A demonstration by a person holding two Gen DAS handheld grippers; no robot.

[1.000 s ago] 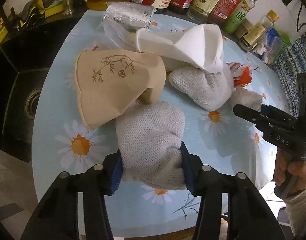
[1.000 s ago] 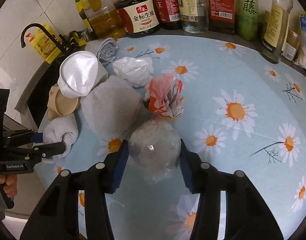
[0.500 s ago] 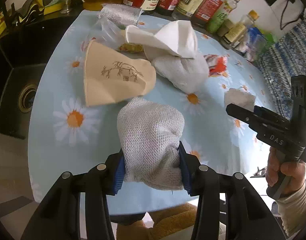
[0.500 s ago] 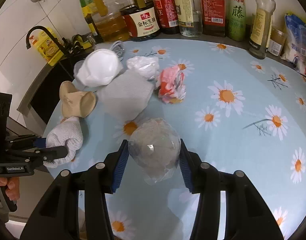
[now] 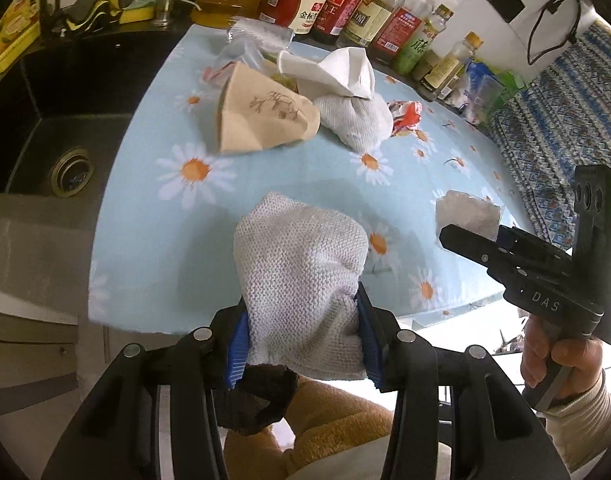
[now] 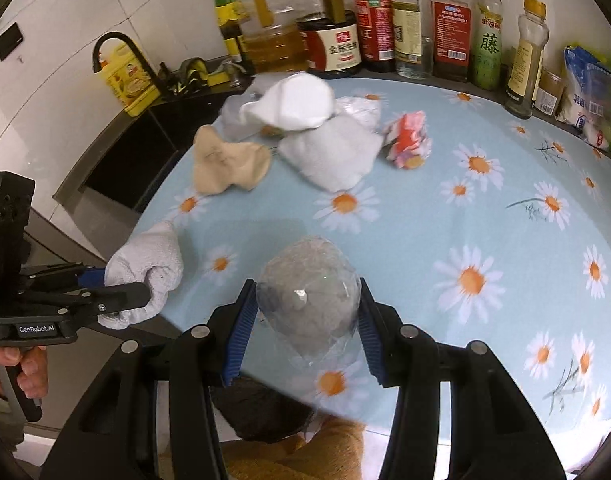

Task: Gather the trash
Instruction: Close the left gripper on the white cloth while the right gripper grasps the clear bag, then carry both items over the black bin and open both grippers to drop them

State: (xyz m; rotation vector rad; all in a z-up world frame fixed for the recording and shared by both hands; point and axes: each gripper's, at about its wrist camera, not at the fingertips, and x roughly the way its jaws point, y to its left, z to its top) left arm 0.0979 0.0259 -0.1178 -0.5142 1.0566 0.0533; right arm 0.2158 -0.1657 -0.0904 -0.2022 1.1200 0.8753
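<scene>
The left gripper (image 5: 303,332) pinches a white knitted cloth wad (image 5: 301,276) between its blue pads, the wad bulging up out of the jaws above the near edge of the surface (image 5: 289,172). The right gripper (image 6: 305,326) is clamped on a grey wad wrapped in clear plastic (image 6: 307,300), also raised over the near edge; in the left wrist view that bundle shows at the tip of the right gripper, beside the person's hand (image 5: 557,360) on its grip.

Further in, toward the far left edge beside the black sink (image 5: 45,128), the other trash lies clustered: a tan paper piece with a printed sprig (image 5: 261,114), a white cloth bundle (image 5: 357,118) touching it, a folded white paper (image 5: 337,70) resting on top of both, and a red-and-white crumpled wrapper (image 5: 405,116) just beside the bundle. A crinkled clear bag (image 5: 257,36) sits behind them. Sauce and oil bottles (image 6: 409,20) line the far edge.
</scene>
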